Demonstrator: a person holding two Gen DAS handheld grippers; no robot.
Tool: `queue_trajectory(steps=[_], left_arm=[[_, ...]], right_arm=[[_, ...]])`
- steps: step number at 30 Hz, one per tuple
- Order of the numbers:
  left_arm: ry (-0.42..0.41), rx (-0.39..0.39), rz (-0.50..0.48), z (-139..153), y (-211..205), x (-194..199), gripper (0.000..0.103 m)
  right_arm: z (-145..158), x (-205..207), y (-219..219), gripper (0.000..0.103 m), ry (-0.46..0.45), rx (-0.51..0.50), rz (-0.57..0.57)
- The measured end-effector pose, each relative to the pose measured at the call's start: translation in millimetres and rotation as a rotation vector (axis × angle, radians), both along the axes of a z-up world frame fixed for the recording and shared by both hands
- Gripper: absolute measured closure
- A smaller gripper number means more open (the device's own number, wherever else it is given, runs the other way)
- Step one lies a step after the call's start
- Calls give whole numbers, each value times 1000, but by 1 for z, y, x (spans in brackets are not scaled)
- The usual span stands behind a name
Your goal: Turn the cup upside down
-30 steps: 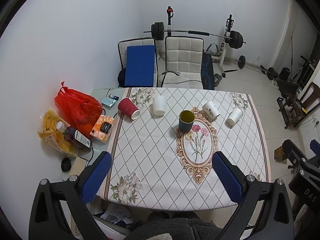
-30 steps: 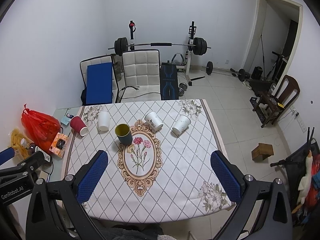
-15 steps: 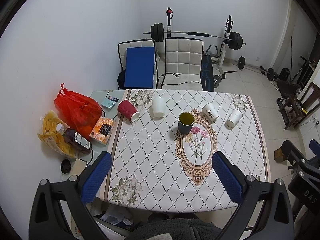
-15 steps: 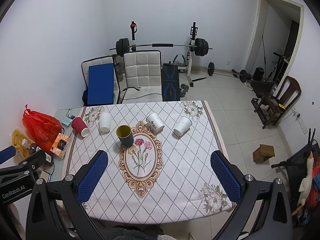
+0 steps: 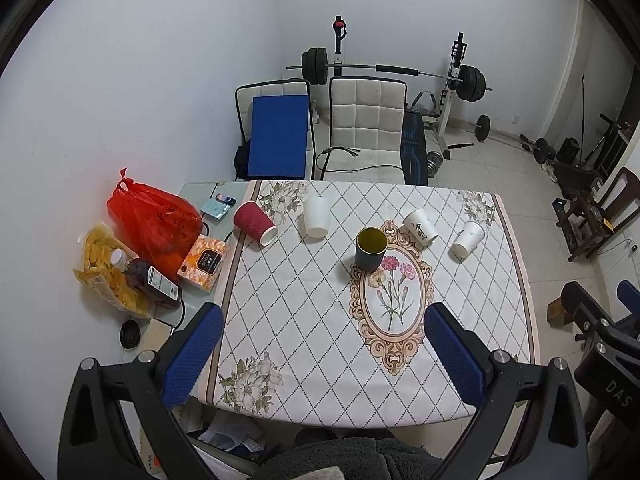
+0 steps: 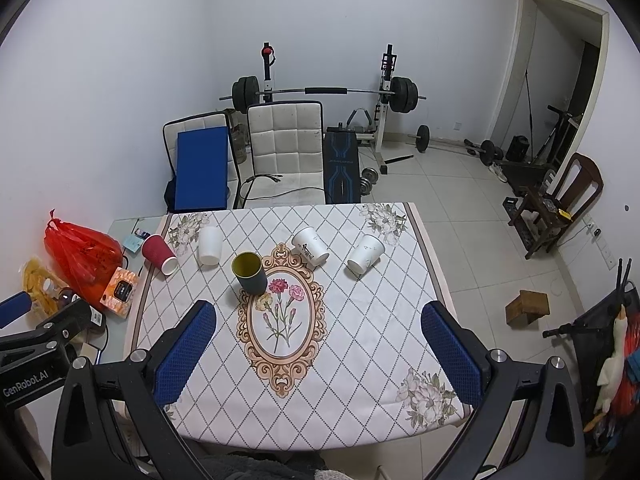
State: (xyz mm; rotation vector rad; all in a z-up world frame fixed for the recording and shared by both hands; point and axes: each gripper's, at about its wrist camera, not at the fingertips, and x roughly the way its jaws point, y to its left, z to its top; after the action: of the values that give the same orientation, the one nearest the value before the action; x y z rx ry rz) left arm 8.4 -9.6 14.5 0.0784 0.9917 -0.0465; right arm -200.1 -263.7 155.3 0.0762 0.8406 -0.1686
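A dark cup with a yellow inside [image 5: 371, 249] [image 6: 249, 273] stands upright, mouth up, near the middle of the table [image 5: 300, 320]. A red paper cup [image 5: 255, 223] [image 6: 159, 255] lies on its side at the far left. A white cup [image 5: 316, 216] [image 6: 210, 245] and two more white paper cups [image 5: 420, 227] [image 5: 468, 237] lie tipped at the back. My left gripper [image 5: 324, 354] and right gripper [image 6: 318, 350] are both open and empty, held high above the near edge, far from the cups.
A red bag [image 5: 154, 220], a snack bag [image 5: 106, 268], a bottle [image 5: 148, 278] and a tissue box [image 5: 203, 259] crowd the table's left side. Two chairs [image 5: 366, 128] and a barbell rack [image 5: 400, 72] stand behind the table.
Both views have shifted slightly; the table sits a little farther away and lower in frame. The cups have not moved. Both grippers stay open.
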Motion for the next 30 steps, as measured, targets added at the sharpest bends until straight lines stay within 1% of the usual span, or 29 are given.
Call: queue_trajectory(steps=[10,11,14,17,19,22,25,27,29,30], left_arm=[[1,-5,2,1,-1,1,0],[2,-4,2,7,-6,5,0],[4,-5,8,9,-7,10,0],[6,-8,33,10,-9,19,0],[4,-3,56,5,-7,24,0],[-2,9,108,-11,1,32,0],[-7,50,174,-32,18,37,0],[11,84,226,-50,31,44,0],[43,115,277,-69,48,54,0],[56,127,300,-77,56,58,0]], right_arm=[[-1,5,-2,0,2,7,0],[-1,6,-2,0,2,5,0],[-2,7,-2,0,5,10,3],[-5,15,-5,0,14,20,11],[-10,21,-6,0,18,23,16],[-27,33,-9,0,39,41,36],[-51,52,-5,0,72,61,76],[-70,64,2,0,95,74,109],[-100,84,18,0,139,89,150],[-110,90,24,0,155,97,165]])
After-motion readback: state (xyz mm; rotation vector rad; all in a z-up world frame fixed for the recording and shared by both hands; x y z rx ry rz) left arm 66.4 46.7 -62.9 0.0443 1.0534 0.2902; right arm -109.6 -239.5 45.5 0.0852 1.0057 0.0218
